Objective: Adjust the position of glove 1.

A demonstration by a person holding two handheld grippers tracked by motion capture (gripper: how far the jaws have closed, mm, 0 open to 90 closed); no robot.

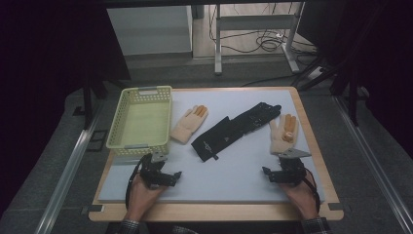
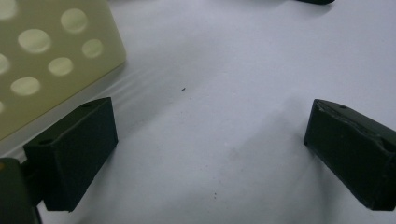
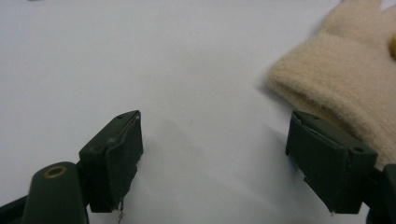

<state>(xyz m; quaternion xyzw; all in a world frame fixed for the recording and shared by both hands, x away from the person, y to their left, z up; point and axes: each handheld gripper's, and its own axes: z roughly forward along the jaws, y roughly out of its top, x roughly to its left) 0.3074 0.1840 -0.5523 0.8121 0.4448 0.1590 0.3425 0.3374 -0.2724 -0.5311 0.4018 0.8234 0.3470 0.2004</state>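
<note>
A soft, light, floppy cream knit glove (image 1: 284, 135) is lying at the white mat's (image 1: 234, 170) right edge, its cuff best pinched by the right gripper (image 1: 267, 171) hovering beside it, jaws apart, while the left gripper (image 1: 176, 174) is waiting, equally spread, near the yellow-green basket (image 1: 141, 119).

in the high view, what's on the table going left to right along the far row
basket → left glove → black glove → right glove
</note>
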